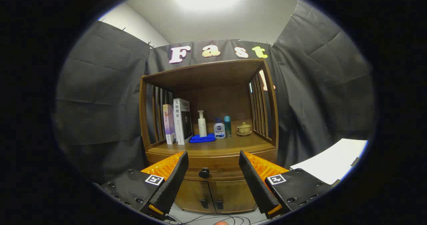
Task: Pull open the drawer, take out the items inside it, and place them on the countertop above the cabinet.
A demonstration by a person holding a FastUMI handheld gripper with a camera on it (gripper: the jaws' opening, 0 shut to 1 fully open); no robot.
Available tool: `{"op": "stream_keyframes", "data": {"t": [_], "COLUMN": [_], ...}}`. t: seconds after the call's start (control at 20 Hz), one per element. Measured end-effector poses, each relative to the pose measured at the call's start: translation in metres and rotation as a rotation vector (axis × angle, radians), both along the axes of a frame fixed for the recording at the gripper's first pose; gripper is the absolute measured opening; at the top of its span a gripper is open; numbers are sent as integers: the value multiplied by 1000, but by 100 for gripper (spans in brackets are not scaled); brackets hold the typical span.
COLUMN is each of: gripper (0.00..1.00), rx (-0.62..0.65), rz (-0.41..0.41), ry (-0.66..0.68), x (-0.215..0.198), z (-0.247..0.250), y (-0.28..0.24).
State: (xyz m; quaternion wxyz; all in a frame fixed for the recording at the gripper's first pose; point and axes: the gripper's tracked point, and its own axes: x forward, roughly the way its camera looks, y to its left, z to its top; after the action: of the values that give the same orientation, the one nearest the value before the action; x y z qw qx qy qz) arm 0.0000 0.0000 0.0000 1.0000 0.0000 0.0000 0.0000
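- Wooden cabinet [210, 125] ahead of gripper [213, 160], fingers spread apart.
- Closed drawer's dark round knob [203, 172] between fingers.
- Countertop [233, 144]: two upright books [176, 123] left; folded cloth [202, 138], pump bottle [202, 123] centre; small lidded cup [244, 128] right.

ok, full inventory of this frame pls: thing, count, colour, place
cabinet: 1, brown wood, ahead of the fingers, slatted sides
drawer: 1, brown, shut, under the countertop
drawer knob: 1, dark, between the fingers, just beyond them
lower doors: 2, brown, shut, below the drawer
books: 2, upright, countertop left side
pump bottle: 1, white, right of the books
cloth: 1, blue, folded, at the pump bottle's base
jar: 1, white with blue label, right of the cloth
slim bottle: 1, teal, beside the jar
lidded cup: 1, yellowish, on a saucer, countertop right side
cables: several, dark, floor in front of the cabinet
gripper: 1, open, holding nothing
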Motion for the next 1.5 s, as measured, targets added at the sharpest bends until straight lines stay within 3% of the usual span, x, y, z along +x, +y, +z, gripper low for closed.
{"op": "stream_keyframes", "data": {"t": [1.0, 1.5], "gripper": [96, 96], "rx": [19, 14], "rz": [-6, -36], "ry": [-2, -1], "x": [7, 72], "z": [2, 4], "y": [0, 1]}}
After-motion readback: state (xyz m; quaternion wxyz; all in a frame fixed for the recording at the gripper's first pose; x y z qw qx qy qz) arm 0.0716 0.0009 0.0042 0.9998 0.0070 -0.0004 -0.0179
